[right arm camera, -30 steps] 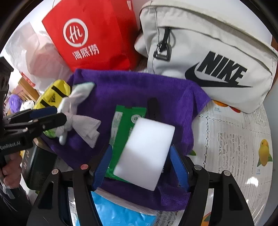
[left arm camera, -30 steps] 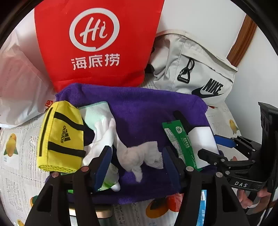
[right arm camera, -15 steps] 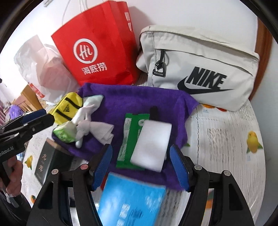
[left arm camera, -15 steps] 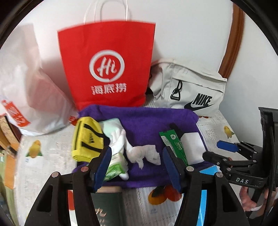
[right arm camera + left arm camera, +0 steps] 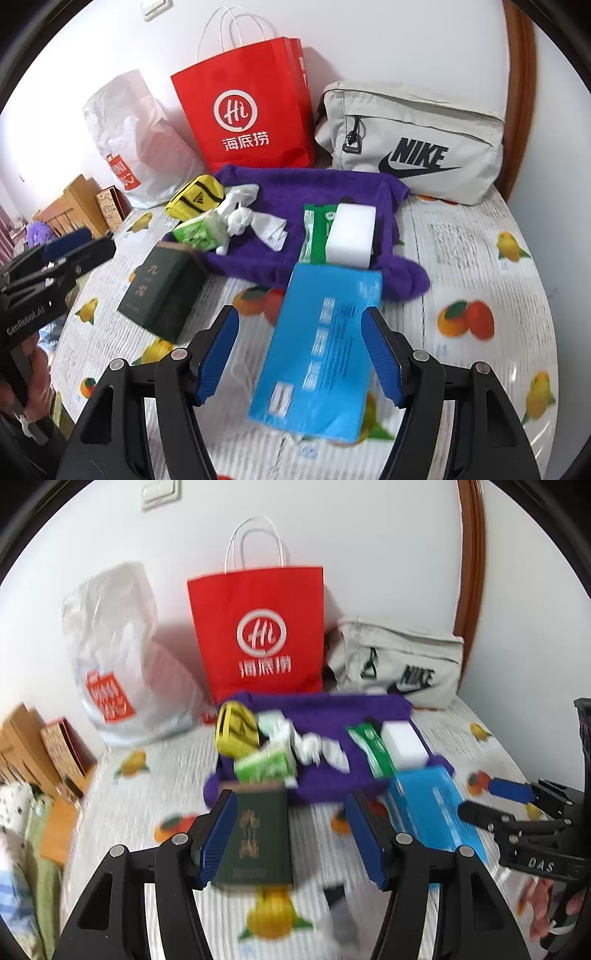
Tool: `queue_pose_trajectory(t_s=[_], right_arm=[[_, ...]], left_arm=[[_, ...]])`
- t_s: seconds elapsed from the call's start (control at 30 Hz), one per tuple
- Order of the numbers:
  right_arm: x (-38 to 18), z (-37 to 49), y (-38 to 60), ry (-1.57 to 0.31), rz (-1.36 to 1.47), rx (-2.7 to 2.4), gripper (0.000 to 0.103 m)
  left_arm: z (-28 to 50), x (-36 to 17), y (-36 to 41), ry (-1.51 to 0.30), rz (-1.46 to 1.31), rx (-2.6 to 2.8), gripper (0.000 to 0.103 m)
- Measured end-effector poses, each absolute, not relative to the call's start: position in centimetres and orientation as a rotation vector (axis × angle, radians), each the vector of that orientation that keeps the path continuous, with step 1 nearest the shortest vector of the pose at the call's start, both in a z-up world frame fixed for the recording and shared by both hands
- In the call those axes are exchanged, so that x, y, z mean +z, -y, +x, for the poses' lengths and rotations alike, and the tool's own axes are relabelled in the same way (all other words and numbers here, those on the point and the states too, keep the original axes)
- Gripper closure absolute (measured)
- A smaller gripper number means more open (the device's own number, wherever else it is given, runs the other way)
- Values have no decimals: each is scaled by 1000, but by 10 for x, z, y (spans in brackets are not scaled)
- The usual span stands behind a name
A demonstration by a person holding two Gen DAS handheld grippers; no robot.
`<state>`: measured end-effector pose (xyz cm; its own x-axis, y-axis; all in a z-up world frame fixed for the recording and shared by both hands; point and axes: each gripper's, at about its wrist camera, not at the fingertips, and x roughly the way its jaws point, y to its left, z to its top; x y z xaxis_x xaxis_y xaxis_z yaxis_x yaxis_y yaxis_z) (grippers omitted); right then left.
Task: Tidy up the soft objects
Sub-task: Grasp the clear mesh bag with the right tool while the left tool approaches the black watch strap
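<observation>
Right wrist view: right gripper (image 5: 300, 354) spread, empty, above blue pack (image 5: 317, 350); left gripper (image 5: 288, 836) spread, seemingly over green box (image 5: 256, 840).

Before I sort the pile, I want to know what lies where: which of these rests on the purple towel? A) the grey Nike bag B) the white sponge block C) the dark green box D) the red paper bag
B: the white sponge block lies on the purple towel, beside a green packet; the other three are off the towel.
</observation>
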<state>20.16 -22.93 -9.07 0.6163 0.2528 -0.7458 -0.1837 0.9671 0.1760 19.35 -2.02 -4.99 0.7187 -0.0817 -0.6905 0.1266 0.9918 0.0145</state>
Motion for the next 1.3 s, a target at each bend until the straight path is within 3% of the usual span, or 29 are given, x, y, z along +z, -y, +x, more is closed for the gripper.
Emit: queue_pose_trajectory(t_s=[0.53, 0.8, 0.87, 0.93, 1.17, 1.27, 1.3], right_arm=[[-136, 120, 196, -931, 33, 362, 35], [-174, 123, 148, -942, -29, 425, 35], [-180, 127, 138, -948, -52, 439, 33], [-186, 130, 135, -955, -56, 443, 23], [-202, 133, 121, -944, -121, 423, 18], [-203, 127, 115, -925, -188, 417, 36], [-201, 124, 116, -922, -186, 434, 51]], left_arm=[[136, -130, -34, -971, -109, -132, 44], [123, -156, -54, -1010, -180, -110, 44], [123, -158, -58, -1014, -182, -106, 43], [121, -160, -62, -1016, -190, -107, 41], [120, -167, -66, -1024, -198, -132, 41], [121, -170, -67, -1032, -202, -137, 41], [121, -170, -67, -1033, -206, -142, 41]])
